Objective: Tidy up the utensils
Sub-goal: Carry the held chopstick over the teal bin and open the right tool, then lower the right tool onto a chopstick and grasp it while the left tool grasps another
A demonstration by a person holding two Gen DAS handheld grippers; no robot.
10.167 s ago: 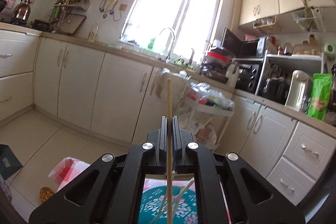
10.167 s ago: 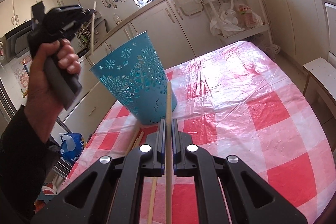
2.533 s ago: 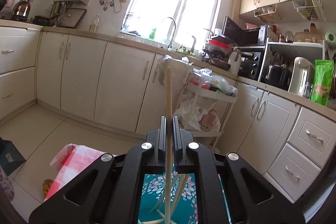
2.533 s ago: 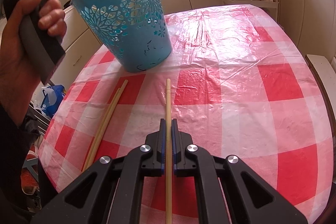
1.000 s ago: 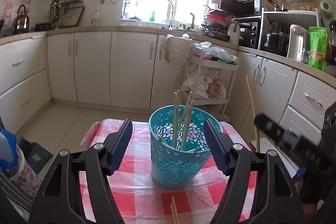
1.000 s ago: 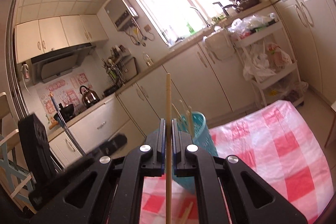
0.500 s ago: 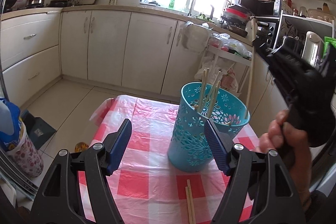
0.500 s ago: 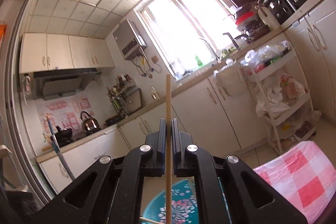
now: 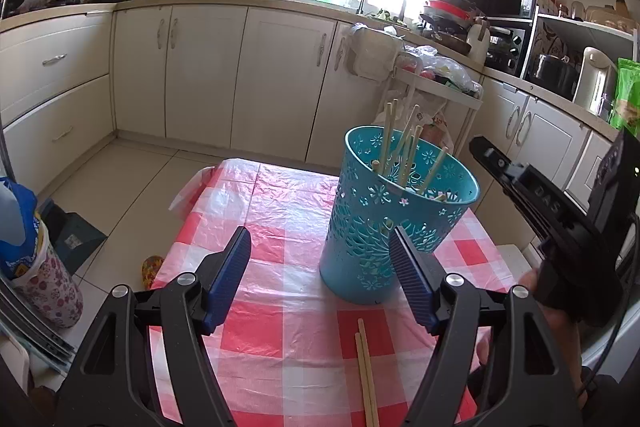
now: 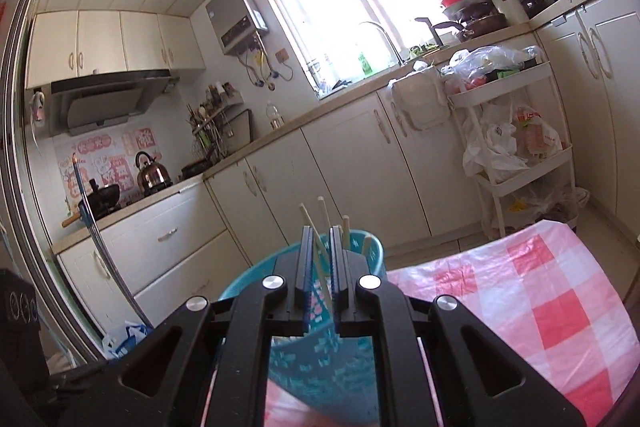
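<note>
A teal cut-out basket (image 9: 384, 227) stands on the red-checked tablecloth (image 9: 276, 227) with several wooden chopsticks (image 9: 400, 151) upright in it. My left gripper (image 9: 320, 259) is open and empty, just in front of the basket. Two chopsticks (image 9: 366, 367) lie on the cloth near me. My right gripper (image 10: 320, 259) hovers over the basket (image 10: 360, 243), jaws slightly parted, holding nothing; chopsticks (image 10: 316, 227) in the basket show through the gap. It also appears at the right of the left wrist view (image 9: 480, 147).
White kitchen cabinets (image 9: 208, 67) and a counter run behind the table. A white trolley (image 10: 520, 131) with bags stands at the right. A blue bag (image 9: 16, 223) sits by the floor at left. The table edge (image 9: 176, 227) drops off left.
My right gripper has parted its jaws and let its chopstick go into the basket. My left gripper has drawn back a little and looks further down onto the table.
</note>
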